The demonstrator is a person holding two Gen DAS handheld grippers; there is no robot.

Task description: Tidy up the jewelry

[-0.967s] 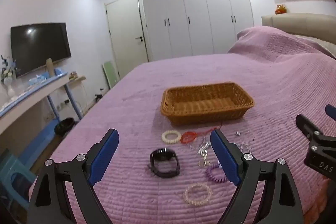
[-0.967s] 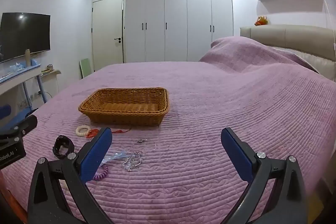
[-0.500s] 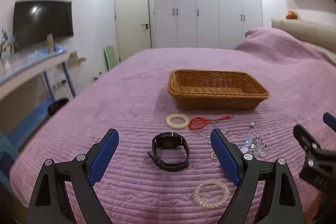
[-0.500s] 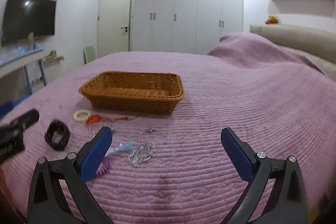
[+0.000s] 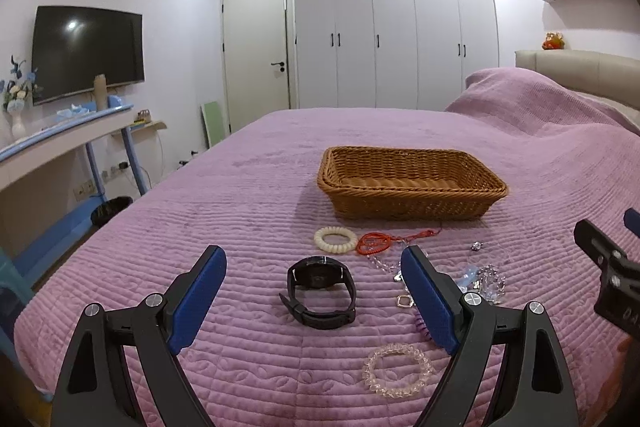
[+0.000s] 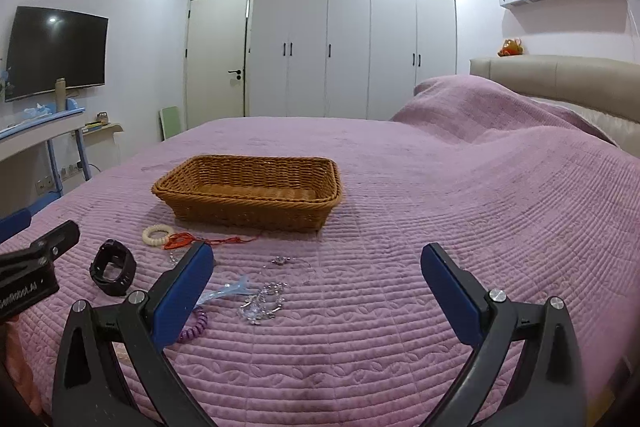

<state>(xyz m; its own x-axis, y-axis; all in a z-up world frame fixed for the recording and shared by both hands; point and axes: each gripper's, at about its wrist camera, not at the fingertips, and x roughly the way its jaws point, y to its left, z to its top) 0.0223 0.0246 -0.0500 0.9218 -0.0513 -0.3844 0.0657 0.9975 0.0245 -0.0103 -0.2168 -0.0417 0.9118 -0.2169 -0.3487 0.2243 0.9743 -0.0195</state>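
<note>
Wicker basket on bed, looks empty. All jewelry loose on the quilt in front of it: black watch, white bead bracelet, red cord, clear bracelet, purple coil, silver tangle. Left gripper spread wide, framing the watch, holding nothing. Right gripper wide, empty, just right of the tangle. Sorting apparently not started; every piece left.

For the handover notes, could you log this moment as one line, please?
left gripper: open, over black watch | right gripper: open | wicker basket: empty
</note>
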